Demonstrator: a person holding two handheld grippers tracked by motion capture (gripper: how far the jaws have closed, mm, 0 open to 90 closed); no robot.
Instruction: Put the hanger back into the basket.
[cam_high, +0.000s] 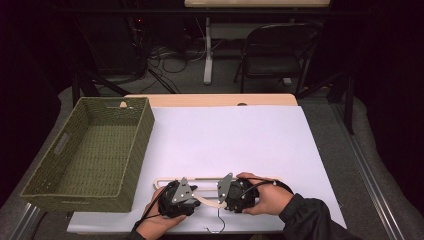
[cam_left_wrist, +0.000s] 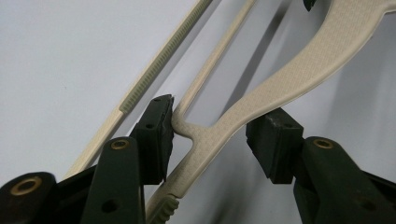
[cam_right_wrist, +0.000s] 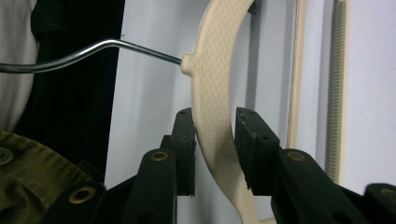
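Observation:
A cream plastic clothes hanger (cam_high: 165, 179) with a metal hook (cam_high: 217, 226) lies on the white sheet (cam_high: 230, 140) near the table's front edge. My left gripper (cam_high: 192, 196) is at the hanger's left arm. In the left gripper view the gripper (cam_left_wrist: 210, 130) has one pad against the junction of arm and bar and the other pad at the arm's (cam_left_wrist: 299, 74) lower edge. My right gripper (cam_high: 227, 195) is beside the neck. In the right gripper view its pads (cam_right_wrist: 215, 135) close on the curved arm (cam_right_wrist: 215, 60) just below the hook (cam_right_wrist: 93, 49).
A green woven basket (cam_high: 145, 125) with nothing visible inside stands at the left of the table. A folding chair (cam_high: 277, 50) and cables are on the floor beyond the far edge. Dark and olive clothing (cam_right_wrist: 28, 186) shows at the left of the right gripper view.

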